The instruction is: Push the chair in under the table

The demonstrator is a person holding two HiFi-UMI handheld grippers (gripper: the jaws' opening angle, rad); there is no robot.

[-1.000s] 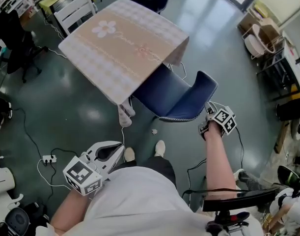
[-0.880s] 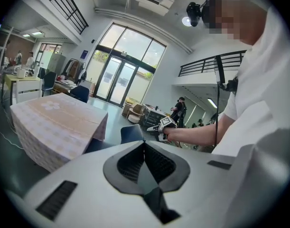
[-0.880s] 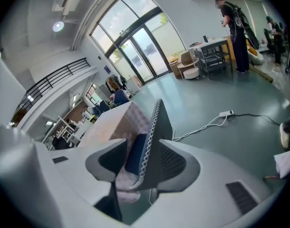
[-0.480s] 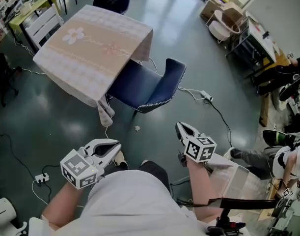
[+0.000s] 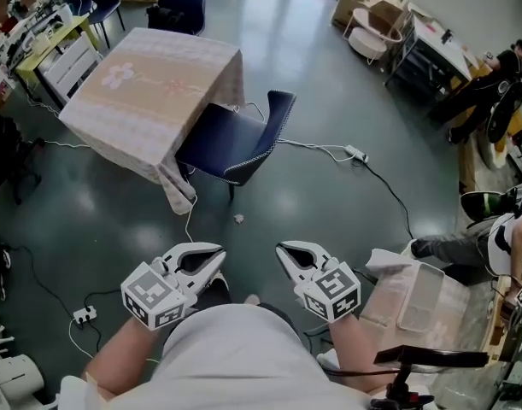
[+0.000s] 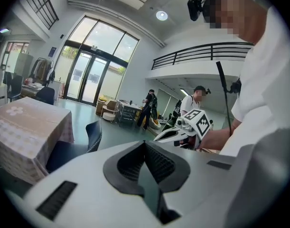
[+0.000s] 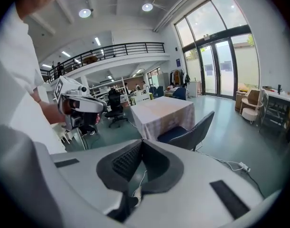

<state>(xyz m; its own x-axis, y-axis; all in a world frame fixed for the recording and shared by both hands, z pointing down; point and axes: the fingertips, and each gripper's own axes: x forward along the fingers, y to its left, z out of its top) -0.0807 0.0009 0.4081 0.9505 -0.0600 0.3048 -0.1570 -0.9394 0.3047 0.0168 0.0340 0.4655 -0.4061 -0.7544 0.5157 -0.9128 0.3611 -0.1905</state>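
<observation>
Standing well apart from the chair point(image 5: 233, 140), the person holds both claws close to the body, low in the head view. The left claw point(image 5: 218, 256) is clenched on nothing; its own view shows the pads meeting with only floor beyond them. The right claw point(image 5: 283, 251) is likewise pressed together and empty.

The chair sits ahead of both claws and a little to their left. Its blue seat is tucked partly beneath the hanging cloth of the worktop point(image 5: 145, 88), and its backrest stands clear on the side away from the worktop. The line from backrest to worktop runs roughly leftward across the head view, so any further push would have to travel that way, with contact on the outer face of the backrest.

Neither claw is near enough to touch it. They look about equally far off, but the right claw lies more on the backrest's side, while the left claw faces the seat's open flank and the corner of the cloth. By my reading, the right claw is better placed to press the backrest, once it comes round behind it.

The seat looks only partly under, so the chair may take more travel. A white cable point(image 5: 316, 147) trails on the floor just beside the chair and could snag a leg.
</observation>
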